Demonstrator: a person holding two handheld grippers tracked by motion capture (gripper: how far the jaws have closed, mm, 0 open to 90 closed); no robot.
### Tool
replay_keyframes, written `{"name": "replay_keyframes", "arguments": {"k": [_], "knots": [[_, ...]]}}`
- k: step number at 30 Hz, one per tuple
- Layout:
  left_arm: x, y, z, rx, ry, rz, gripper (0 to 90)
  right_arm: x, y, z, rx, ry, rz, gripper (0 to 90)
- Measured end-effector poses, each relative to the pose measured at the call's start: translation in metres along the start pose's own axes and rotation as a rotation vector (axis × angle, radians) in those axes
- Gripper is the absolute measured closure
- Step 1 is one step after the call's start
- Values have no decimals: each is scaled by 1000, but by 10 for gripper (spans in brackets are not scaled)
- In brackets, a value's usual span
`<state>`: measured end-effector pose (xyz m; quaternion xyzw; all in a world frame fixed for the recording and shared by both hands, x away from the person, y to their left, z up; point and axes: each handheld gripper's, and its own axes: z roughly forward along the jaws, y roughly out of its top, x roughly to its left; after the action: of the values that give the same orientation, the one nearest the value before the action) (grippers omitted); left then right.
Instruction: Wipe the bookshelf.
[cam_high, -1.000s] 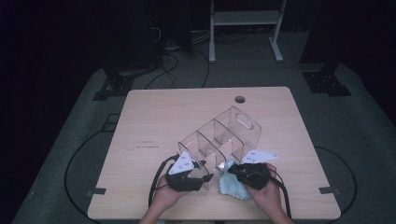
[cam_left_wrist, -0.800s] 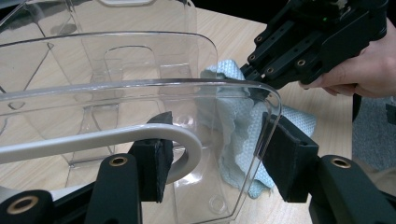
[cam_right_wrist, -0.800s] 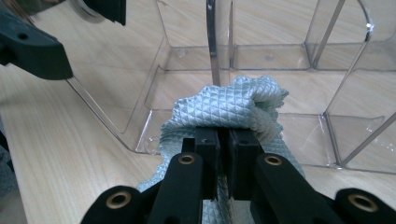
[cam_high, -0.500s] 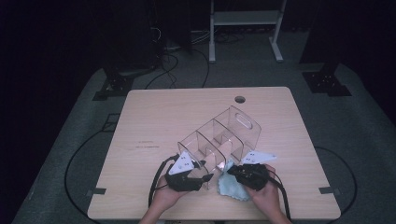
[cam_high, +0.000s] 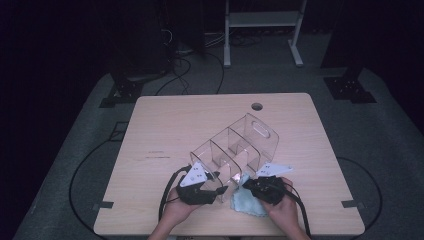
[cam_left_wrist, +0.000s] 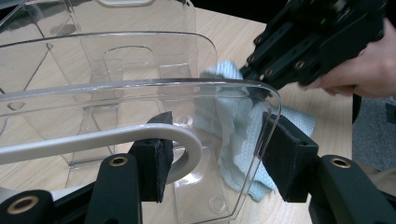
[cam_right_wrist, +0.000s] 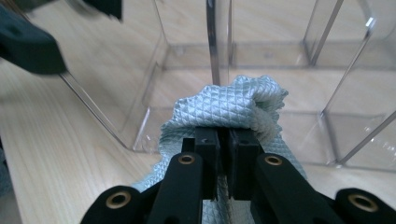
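A: Where's the cloth against my right gripper (cam_right_wrist: 224, 154)?

B: The pale blue cloth (cam_right_wrist: 233, 109) is pinched between its jaws, which are clenched on a bunched fold. The rest hangs below and lies on the table (cam_high: 165, 125) at the near right corner of the clear acrylic organizer (cam_high: 235, 150).

A: And my left gripper (cam_left_wrist: 215, 158)?

B: Jaws spread, straddling the organizer's near end wall: one pad inside, one outside. I can't make out whether either pad touches the wall.

A: Anything hidden?

B: In the left gripper view the cloth (cam_left_wrist: 233, 135) is seen through the plastic, distorted, and part sits behind the right gripper (cam_left_wrist: 317, 42). In the high view the cloth (cam_high: 245, 202) is half covered by the right gripper (cam_high: 267, 187).

A: Hand pose?

B: Both hands come in from the near edge, side by side, grippers pointing forward; the left gripper (cam_high: 202, 185) is at the organizer's near end.
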<state>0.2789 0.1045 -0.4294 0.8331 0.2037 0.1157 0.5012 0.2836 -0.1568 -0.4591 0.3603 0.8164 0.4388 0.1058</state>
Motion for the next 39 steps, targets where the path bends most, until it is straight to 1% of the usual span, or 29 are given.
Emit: {"name": "replay_keyframes", "arguments": {"k": [2,5,6,7,8,10,12,14,15,19,21,22,24,25,26,28,29,31,33,34,35,37,39], "knots": [[0,0,0,1,1,-1,462,-1,-5,7,30,0,5,843],[0,0,0,0,0,-1,462,-4,-11,17,93,4,3,842],[1,0,-1,-1,0,-2,462,-5,-12,17,96,8,12,842],[1,0,-1,-1,-1,-2,462,-5,-11,17,95,7,13,842],[1,0,-1,-1,0,-1,462,-3,-9,15,90,-1,-5,843],[1,0,-1,-2,-1,-2,462,0,-3,7,51,-10,-17,843],[1,0,0,-2,0,-1,462,1,0,3,30,-7,-18,843],[0,0,0,-1,0,1,462,0,-1,3,26,0,-11,843],[0,0,0,0,0,0,462,-2,-2,5,27,8,-2,843],[0,0,0,1,4,1,462,-6,-12,17,81,17,27,843],[0,0,-1,-2,1,-4,462,-6,-11,16,85,17,28,842],[0,0,0,-1,1,-2,462,-4,-8,14,79,9,16,843],[0,0,0,-2,0,-1,462,-2,-3,6,44,3,2,843],[1,0,0,-2,0,-1,463,-1,1,2,21,6,-1,843],[1,0,0,-2,0,-1,463,-1,2,0,10,9,2,843],[0,0,0,-1,1,2,463,-1,1,0,3,12,4,843],[0,0,0,-1,0,1,463,-2,0,1,6,14,10,843],[0,0,0,-1,2,1,463,-4,-5,8,36,16,17,843],[0,0,0,-1,3,0,462,-6,-10,13,64,23,35,843],[0,0,0,-3,0,-3,463,-6,-9,13,64,28,43,843],[0,0,0,-1,-1,-2,463,-6,-7,11,63,24,38,843],[0,0,0,-4,0,0,463,-3,-1,2,21,22,30,843],[0,0,0,-4,-2,0,463,-1,6,-6,-21,15,8,843]]}}
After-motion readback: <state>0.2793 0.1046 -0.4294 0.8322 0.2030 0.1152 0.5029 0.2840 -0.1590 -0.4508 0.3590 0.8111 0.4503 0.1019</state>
